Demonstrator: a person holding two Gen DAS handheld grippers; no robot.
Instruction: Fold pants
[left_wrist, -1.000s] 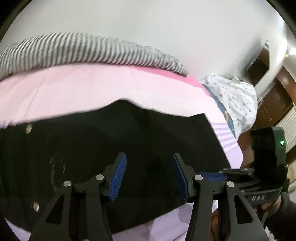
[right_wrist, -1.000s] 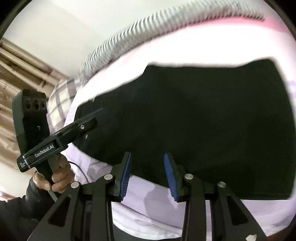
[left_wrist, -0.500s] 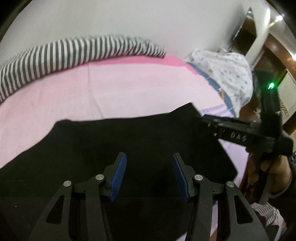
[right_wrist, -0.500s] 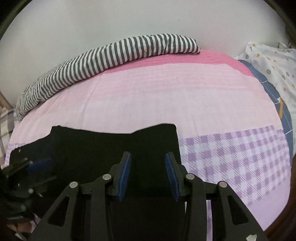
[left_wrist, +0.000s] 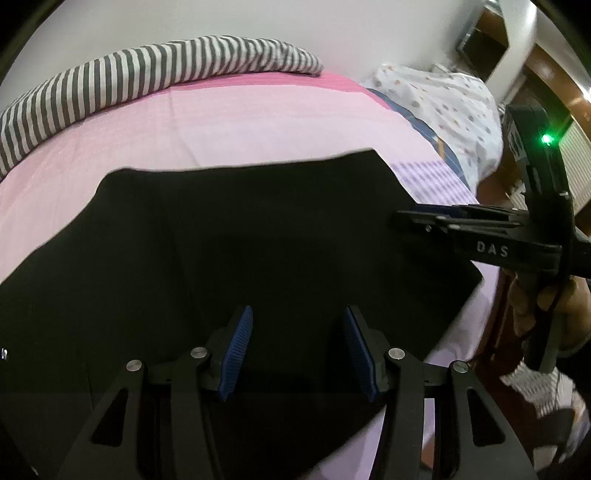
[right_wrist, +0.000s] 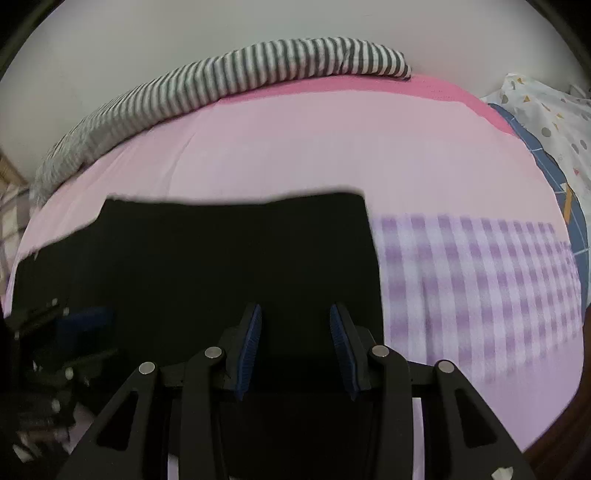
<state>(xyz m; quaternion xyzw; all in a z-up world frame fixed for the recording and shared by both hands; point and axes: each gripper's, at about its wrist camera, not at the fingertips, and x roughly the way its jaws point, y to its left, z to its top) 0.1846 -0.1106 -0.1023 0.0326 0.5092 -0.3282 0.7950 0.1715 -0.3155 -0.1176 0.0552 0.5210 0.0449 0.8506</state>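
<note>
The black pants lie flat on the pink bed sheet, folded into a broad dark shape; they also show in the right wrist view. My left gripper is open and empty over the near part of the pants. My right gripper is open and empty above the pants' right portion. In the left wrist view the right gripper reaches in from the right over the pants' right edge, held by a hand. The left gripper shows dimly at the left of the right wrist view.
A grey-and-white striped blanket lies rolled along the bed's far edge by the white wall. A purple checked part of the sheet lies right of the pants. A spotted white pillow sits at the far right. Wooden furniture stands beyond.
Both grippers have pulled back and tilted up from the pants, so more of the bed shows. The right gripper has drifted a little toward the pants' right edge. Both stay open.
</note>
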